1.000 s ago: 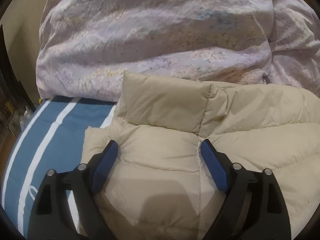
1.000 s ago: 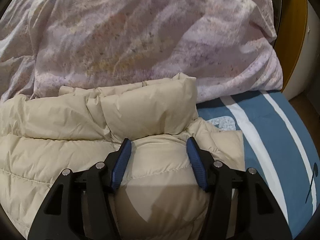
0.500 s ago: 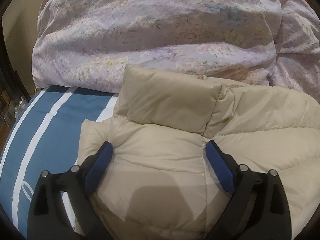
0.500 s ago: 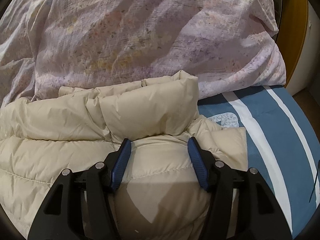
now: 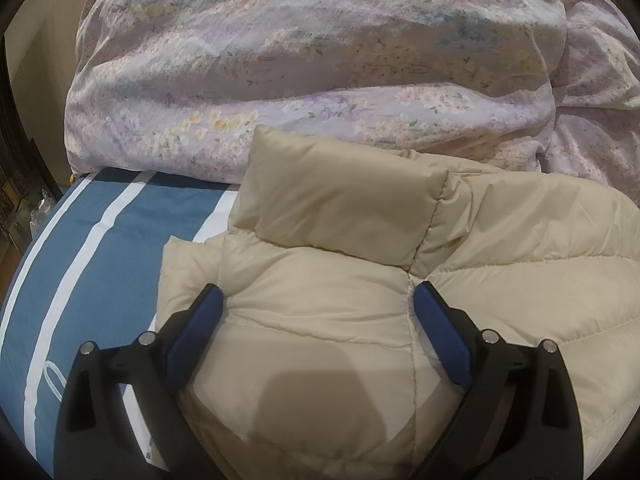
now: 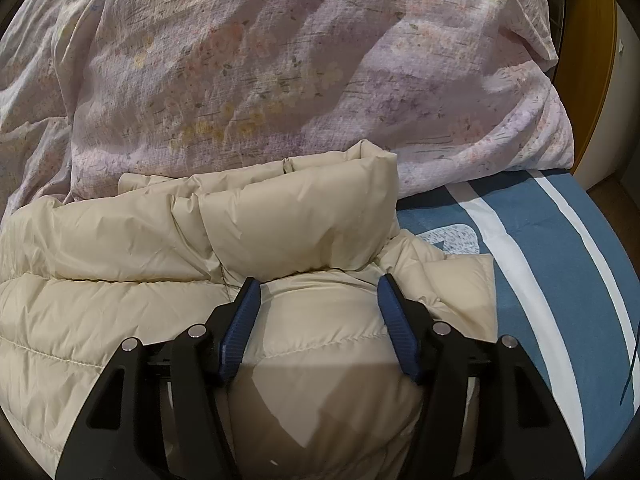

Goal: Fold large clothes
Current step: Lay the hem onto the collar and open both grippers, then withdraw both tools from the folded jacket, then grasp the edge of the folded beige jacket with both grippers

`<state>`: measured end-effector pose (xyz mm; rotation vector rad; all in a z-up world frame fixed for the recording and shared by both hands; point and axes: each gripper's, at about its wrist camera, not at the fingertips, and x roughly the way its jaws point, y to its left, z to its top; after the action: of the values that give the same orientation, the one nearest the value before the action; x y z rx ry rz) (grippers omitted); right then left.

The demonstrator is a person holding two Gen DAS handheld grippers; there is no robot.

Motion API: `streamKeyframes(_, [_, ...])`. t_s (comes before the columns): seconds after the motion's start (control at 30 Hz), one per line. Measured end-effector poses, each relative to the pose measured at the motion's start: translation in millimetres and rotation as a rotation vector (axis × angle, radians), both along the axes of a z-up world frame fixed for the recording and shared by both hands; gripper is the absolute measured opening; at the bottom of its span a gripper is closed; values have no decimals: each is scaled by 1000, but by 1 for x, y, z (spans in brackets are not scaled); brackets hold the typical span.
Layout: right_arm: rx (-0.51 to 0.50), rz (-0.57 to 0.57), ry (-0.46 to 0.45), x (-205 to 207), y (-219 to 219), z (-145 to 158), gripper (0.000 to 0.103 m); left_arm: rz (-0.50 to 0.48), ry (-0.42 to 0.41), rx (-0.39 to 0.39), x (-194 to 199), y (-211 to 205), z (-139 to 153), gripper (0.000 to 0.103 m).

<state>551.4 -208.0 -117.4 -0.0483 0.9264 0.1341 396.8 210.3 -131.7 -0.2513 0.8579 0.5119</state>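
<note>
A beige puffer jacket (image 5: 320, 312) lies folded on the bed, its collar (image 5: 340, 208) toward the floral duvet. My left gripper (image 5: 318, 296) hangs over the jacket's left shoulder. Its jaws stand wide, with padded fabric between the blue pads (image 5: 196, 332) but not squeezed. In the right wrist view the same jacket (image 6: 120, 312) fills the lower left, collar (image 6: 296, 224) upright. My right gripper (image 6: 320, 292) sits just below the collar at the jacket's right end. A puffed mound of fabric bulges between its pads (image 6: 240, 328) and touches both.
A bulky lilac floral duvet (image 5: 320, 60) is piled directly behind the jacket, also seen as the duvet (image 6: 280, 72) in the right view. Blue sheet with white stripes (image 5: 92, 248) shows left of the jacket; the sheet (image 6: 552, 248) runs to the bed's right edge, with a wooden door (image 6: 588, 80) beyond.
My left gripper's jaws have spread wider over the jacket and the view has shifted slightly. The right gripper stays where it was, its pads only slightly further apart.
</note>
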Motion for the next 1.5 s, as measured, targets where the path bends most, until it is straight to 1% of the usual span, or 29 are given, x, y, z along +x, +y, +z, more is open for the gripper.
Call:
streamKeyframes(0.23, [0,-3,6,1,2,0,65,5,2,-20,-2,1,-3,99])
streamKeyframes(0.43, [-23,-6,10,2,7,-3,67,8,-8,-32,-5,-3,-2,99])
streamKeyframes(0.53, [-4,20,27,2,6,0,68,25,16,-33,-12,-6,4,99])
streamKeyframes(0.57, [0,25,38,0,4,3,68,27,20,-46,-20,-8,9,98])
streamKeyframes(0.6, [15,29,44,-8,-1,11,68,20,5,-66,-31,-9,16,98])
streamKeyframes(0.63, [49,33,38,-19,-8,22,69,17,-10,-72,-40,-10,22,98])
streamKeyframes(0.67, [67,30,30,-27,-14,30,73,19,-21,-64,-52,-10,29,98])
streamKeyframes(0.7, [83,16,17,-39,-25,40,80,23,-25,-51,-61,-10,34,98])
streamKeyframes(0.77, [109,-14,6,-56,-43,52,84,32,-35,-31,-86,-7,44,98])
streamKeyframes(0.83, [146,-35,30,-69,-61,55,85,40,-39,-65,-109,-2,49,98])
streamKeyframes(0.9, [207,-57,92,-81,-83,50,85,45,-39,-126,-124,8,45,98])
streamKeyframes(0.97, [262,-82,141,-88,-97,40,85,46,-41,-213,-137,15,37,98])
streamKeyframes(1.03, [325,-115,197,-98,-112,29,85,52,-33,-277,-145,18,28,97])
streamKeyframes(1.13, [387,-125,245,-107,-122,17,85,69,-20,-348,-151,18,16,91])
streamKeyframes(1.23, [412,-108,257,-117,-122,14,84,76,-30,-414,-158,18,8,86])
streamKeyframes(1.33, [431,-87,266,-118,-118,12,77,80,-43,-469,-163,13,3,81])
streamKeyframes(1.4, [448,-76,277,-119,-115,10,69,85,-55,-470,-164,10,3,78])
streamKeyframes(1.43, [457,-73,283,-120,-114,8,69,81,-61,-482,-164,7,3,76])
streamKeyframes(1.5, [452,-66,269,-125,-113,7,65,81,-71,-499,-166,4,3,72])
